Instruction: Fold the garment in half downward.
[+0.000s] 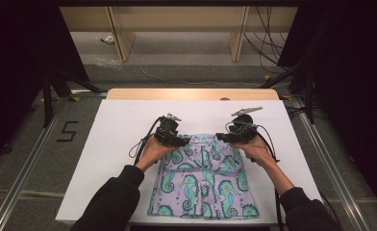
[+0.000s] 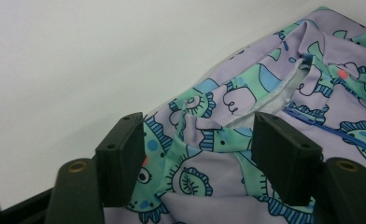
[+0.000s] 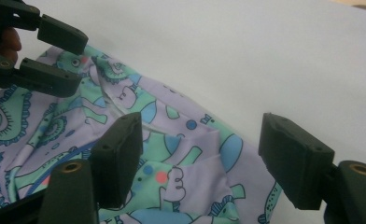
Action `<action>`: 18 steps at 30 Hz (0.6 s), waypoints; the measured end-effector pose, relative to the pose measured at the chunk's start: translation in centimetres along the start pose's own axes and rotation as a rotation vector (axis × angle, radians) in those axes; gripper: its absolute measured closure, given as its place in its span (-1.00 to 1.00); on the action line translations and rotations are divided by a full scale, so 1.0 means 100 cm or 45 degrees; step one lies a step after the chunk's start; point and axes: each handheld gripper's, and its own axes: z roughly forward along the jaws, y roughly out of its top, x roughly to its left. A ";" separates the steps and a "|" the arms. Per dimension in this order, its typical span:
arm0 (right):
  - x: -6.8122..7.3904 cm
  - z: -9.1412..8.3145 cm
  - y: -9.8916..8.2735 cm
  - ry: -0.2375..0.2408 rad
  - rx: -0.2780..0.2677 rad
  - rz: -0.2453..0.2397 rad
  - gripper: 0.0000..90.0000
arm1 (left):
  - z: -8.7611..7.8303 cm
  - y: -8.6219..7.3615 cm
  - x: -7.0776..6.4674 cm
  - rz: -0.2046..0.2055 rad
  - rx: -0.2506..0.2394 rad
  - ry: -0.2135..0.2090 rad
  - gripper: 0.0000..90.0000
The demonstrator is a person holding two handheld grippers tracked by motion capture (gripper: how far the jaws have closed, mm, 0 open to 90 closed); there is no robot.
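A pair of lilac shorts [image 1: 203, 180] printed with green and blue seahorses lies flat on the white table cover [image 1: 124, 130], waistband away from me. My left gripper [image 1: 179, 141] is at the waistband's left corner. Its jaws stand apart, with rumpled waistband fabric [image 2: 204, 140] lying between them and no pad pressing on it [image 2: 200, 161]. My right gripper [image 1: 223, 138] is at the waistband's right corner. It is open too, and the corner of the shorts [image 3: 190, 177] lies in the gap [image 3: 207, 161]. The left gripper [image 3: 55, 56] also appears far off in the right gripper view, jaws parted over the cloth.
The white cover's far edge meets a wooden strip [image 1: 191, 94]. Black stand legs [image 1: 49, 96] rise at both back corners. Metal rails [image 1: 28, 163] run along both sides of the table, and cables [image 1: 268, 43] lie on the floor beyond. White surface [image 2: 78, 56] surrounds the shorts.
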 end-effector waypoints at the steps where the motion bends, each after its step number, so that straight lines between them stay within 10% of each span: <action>1: 0.000 0.002 0.000 0.000 0.009 0.001 -0.28 | 0.001 0.001 0.000 -0.005 0.007 -0.009 -0.20; 18: -0.004 0.014 -0.001 0.008 0.078 0.010 -0.22 | 0.015 -0.002 0.001 0.012 0.097 0.000 0.61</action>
